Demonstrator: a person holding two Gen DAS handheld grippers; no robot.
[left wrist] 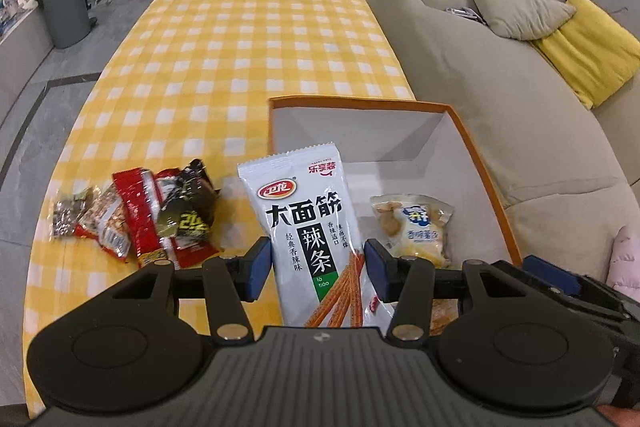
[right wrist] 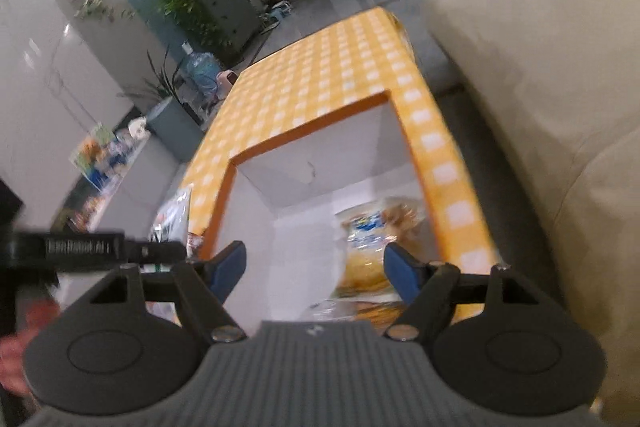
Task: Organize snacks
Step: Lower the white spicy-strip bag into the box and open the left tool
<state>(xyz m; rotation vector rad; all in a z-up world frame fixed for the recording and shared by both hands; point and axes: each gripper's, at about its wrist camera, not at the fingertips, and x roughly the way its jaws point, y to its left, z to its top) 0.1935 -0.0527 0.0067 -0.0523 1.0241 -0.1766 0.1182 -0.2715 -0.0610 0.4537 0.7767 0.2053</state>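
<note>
My left gripper (left wrist: 316, 267) is shut on a white spicy-strip snack packet (left wrist: 308, 227) and holds it upright at the left rim of an orange box (left wrist: 476, 147) with a white inside. A yellow-and-blue snack bag (left wrist: 416, 227) lies in the box. A pile of several small red, black and clear snack packets (left wrist: 136, 215) lies on the yellow checked tablecloth (left wrist: 248, 47) left of the box. My right gripper (right wrist: 316, 267) is open and empty above the box (right wrist: 308, 131), with the snack bag (right wrist: 372, 247) below its right finger. The right wrist view is blurred.
A beige sofa (left wrist: 500, 87) with grey and yellow cushions runs along the table's right side. A grey bin (left wrist: 64, 11) and plants stand on the floor at the far left. My left gripper's body shows at the left edge of the right wrist view (right wrist: 80, 247).
</note>
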